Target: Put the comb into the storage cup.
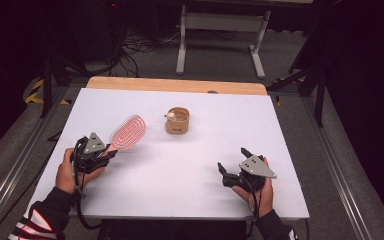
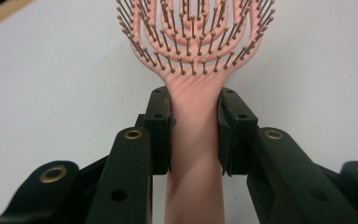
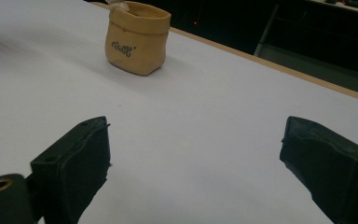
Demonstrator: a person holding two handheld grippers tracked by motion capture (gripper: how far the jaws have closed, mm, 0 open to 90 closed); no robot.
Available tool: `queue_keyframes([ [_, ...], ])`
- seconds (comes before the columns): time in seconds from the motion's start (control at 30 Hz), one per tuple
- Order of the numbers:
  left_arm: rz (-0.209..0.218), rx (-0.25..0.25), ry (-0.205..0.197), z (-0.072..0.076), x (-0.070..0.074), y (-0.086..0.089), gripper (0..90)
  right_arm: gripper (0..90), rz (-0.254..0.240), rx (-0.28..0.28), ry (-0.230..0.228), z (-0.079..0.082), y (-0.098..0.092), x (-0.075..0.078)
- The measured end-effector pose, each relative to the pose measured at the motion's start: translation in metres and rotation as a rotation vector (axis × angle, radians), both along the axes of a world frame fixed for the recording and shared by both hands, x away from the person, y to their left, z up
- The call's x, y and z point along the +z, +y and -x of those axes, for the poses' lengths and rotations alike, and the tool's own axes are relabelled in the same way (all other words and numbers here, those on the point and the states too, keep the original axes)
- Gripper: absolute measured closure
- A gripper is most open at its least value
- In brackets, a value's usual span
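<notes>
A pink hairbrush (image 1: 128, 132) with an open, looped head is held over the left part of the white table (image 1: 190, 170). My left gripper (image 1: 111, 151) is shut on its handle (image 2: 195, 140), the bristled head (image 2: 196, 32) pointing away from the jaws. A small tan pouch (image 1: 178, 121) with something pale poking out of its top stands near the table's middle; in the right gripper view the tan pouch (image 3: 137, 37) is ahead and to the left. My right gripper (image 1: 232, 160) rests at the front right, open, with nothing between its jaws.
A wooden strip (image 1: 177, 85) runs along the table's far edge. Beyond it stand a grey metal frame (image 1: 222, 30) and loose cables (image 1: 130, 50) on the carpet. Metal rails (image 1: 330, 150) flank both sides of the table.
</notes>
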State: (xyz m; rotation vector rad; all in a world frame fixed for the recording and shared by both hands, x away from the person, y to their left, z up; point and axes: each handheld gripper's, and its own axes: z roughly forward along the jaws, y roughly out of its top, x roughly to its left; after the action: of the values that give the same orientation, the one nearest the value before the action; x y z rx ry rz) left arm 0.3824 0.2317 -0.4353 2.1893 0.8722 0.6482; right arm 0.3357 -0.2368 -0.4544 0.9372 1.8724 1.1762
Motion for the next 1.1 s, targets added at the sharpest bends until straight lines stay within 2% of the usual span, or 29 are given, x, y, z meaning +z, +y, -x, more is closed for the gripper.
queue_keyframes([
  [0.03,0.018,0.002,-0.023,0.002,0.002,0.000,69.6,8.3,-0.009,0.003,0.002,-0.001,-0.001,0.001],
  [0.07,0.018,0.002,-0.023,0.002,0.002,0.000,69.6,8.3,-0.009,0.003,0.002,-0.001,-0.001,0.001],
  [0.17,0.070,0.010,-0.075,0.006,0.005,0.000,69.6,8.1,-0.018,-0.002,-0.007,-0.001,-0.002,0.004],
  [0.4,0.122,0.012,-0.128,0.010,0.007,-0.001,69.6,8.5,-0.046,-0.010,-0.033,-0.001,-0.003,0.010],
  [0.5,0.160,0.019,-0.160,0.012,0.006,-0.003,69.6,8.8,-0.070,-0.001,-0.039,-0.002,0.000,0.016],
  [0.57,0.201,0.045,-0.207,0.015,0.003,-0.007,69.6,9.2,-0.080,0.018,-0.046,-0.002,0.002,0.019],
  [0.6,0.201,0.045,-0.207,0.015,0.003,-0.007,69.6,9.2,-0.080,0.018,-0.046,-0.002,0.002,0.019],
  [0.63,0.216,0.056,-0.237,0.017,0.002,-0.011,69.7,8.9,-0.094,0.026,-0.061,-0.003,0.005,0.024],
  [0.77,0.256,0.044,-0.251,0.016,0.001,-0.019,69.6,7.8,-0.127,0.044,-0.063,-0.005,0.011,0.031],
  [0.87,0.264,0.034,-0.254,0.016,0.000,-0.024,69.6,7.4,-0.131,0.052,-0.069,-0.006,0.015,0.033],
  [0.9,0.269,0.012,-0.246,0.016,0.000,-0.029,69.6,7.2,-0.138,0.059,-0.074,-0.007,0.019,0.035],
  [0.93,0.269,0.012,-0.246,0.016,0.000,-0.029,69.6,7.2,-0.138,0.059,-0.074,-0.007,0.019,0.035],
  [1.07,0.269,-0.032,-0.267,0.018,-0.002,-0.044,69.7,6.6,-0.149,0.097,-0.078,-0.011,0.033,0.042],
  [1.1,0.281,-0.041,-0.264,0.018,-0.002,-0.046,69.7,6.4,-0.151,0.104,-0.077,-0.012,0.036,0.043],
])
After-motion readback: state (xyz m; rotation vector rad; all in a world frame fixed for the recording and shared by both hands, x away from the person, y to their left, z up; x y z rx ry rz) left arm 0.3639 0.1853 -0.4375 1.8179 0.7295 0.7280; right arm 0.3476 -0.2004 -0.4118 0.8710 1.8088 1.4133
